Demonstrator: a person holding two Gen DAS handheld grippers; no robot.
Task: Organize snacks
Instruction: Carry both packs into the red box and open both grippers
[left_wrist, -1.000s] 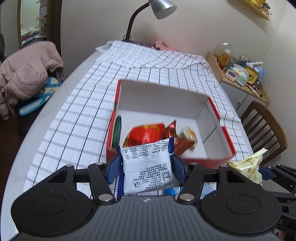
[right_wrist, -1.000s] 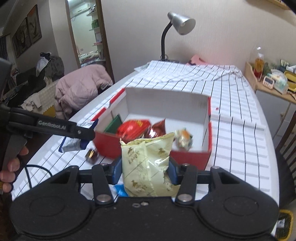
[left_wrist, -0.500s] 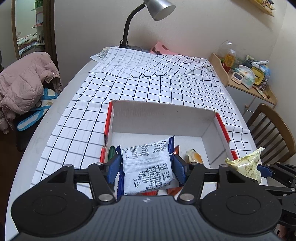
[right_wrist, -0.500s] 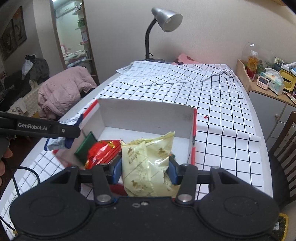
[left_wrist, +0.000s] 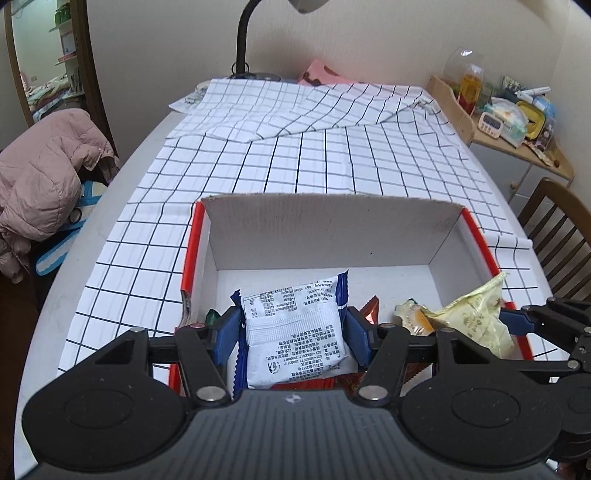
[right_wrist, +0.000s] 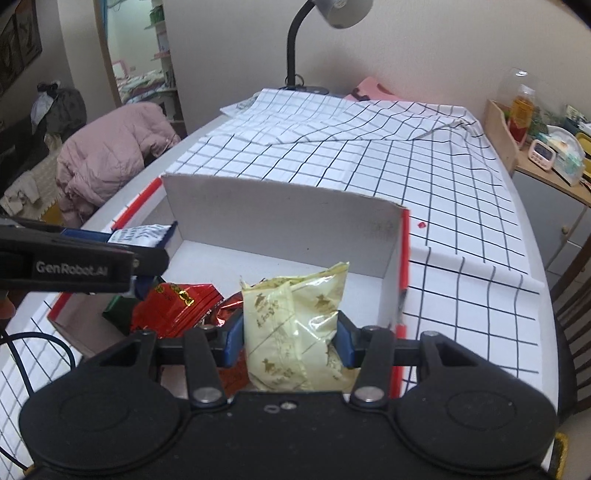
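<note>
Both packets now over the red box (left_wrist: 480, 240)

Left gripper (left_wrist: 291, 332) clamps a white packet (left_wrist: 295, 332), right gripper (right_wrist: 291, 332) a yellow packet (right_wrist: 295, 325) (red snacks (right_wrist: 173, 306) beneath, lower left); lamp (right_wrist: 295, 48) behind.

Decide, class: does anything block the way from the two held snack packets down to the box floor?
No lid or barrier shows. The white packet and yellow packet hang over the open box. Only the red snack bag already lying inside sits beneath them.

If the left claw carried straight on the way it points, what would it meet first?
Probably the white floor of the red-edged cardboard box, just beyond the white-and-blue snack packet the left claw holds; depth is hard to judge.
</note>
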